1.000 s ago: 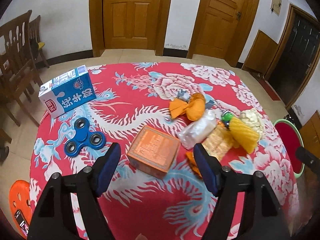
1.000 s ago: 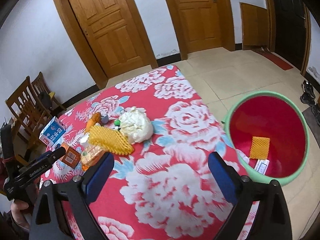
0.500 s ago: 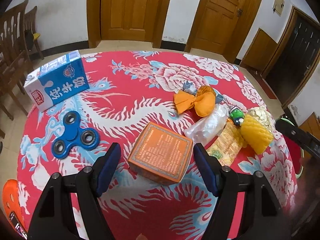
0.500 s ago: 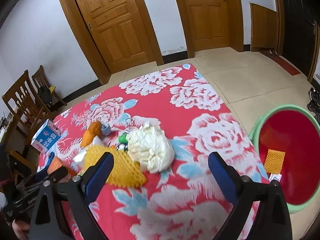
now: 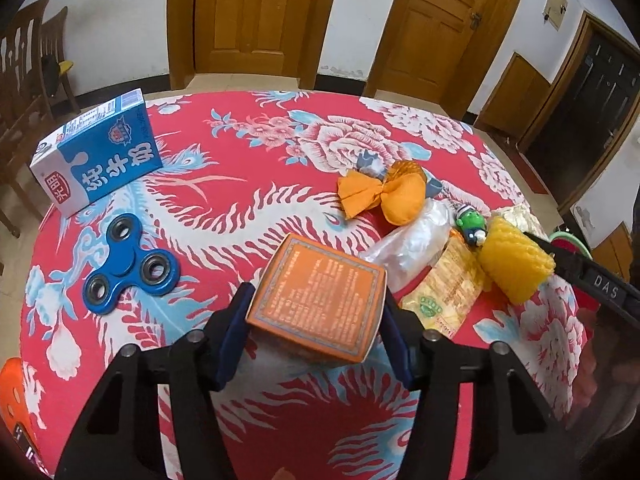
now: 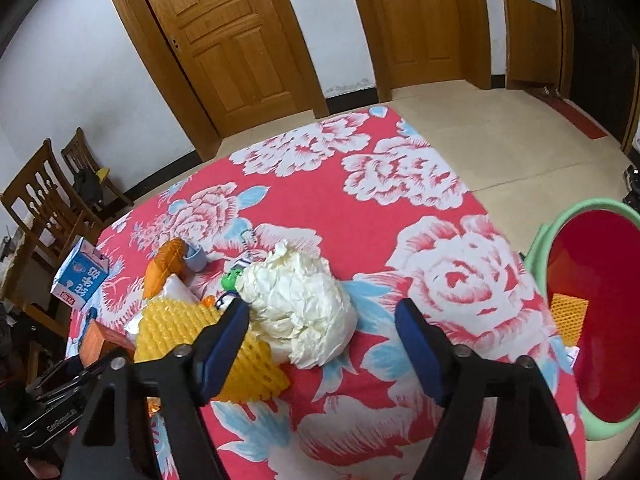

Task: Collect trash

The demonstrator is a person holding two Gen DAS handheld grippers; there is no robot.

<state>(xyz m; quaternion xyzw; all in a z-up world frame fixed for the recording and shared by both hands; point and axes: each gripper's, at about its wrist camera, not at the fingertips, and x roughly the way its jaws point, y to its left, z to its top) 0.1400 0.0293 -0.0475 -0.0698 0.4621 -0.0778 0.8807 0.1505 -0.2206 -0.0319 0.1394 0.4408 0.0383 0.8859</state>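
Picking step in hand on both sides. Left gripper (image 5: 316,312) closing around the orange box (image 5: 318,300), pads at the box's two sides, seemingly touching; box at 6 o'clock on the bench (image 5: 240,128), not yet lifted. Right gripper (image 6: 322,332) closing too, jaws apart with nothing pressed; crumpled white paper (image 6: 300,300) between them, at 12 o'clock from the fingertips; yellow foam net (image 6: 176,328) at 9 o'clock, under the left pad. Red bin (image 6: 600,320) at 3 o'clock, beside the bench. Next, probably: finish the squeeze, lift, carry over to the bin; for the paper, a deeper reach first.
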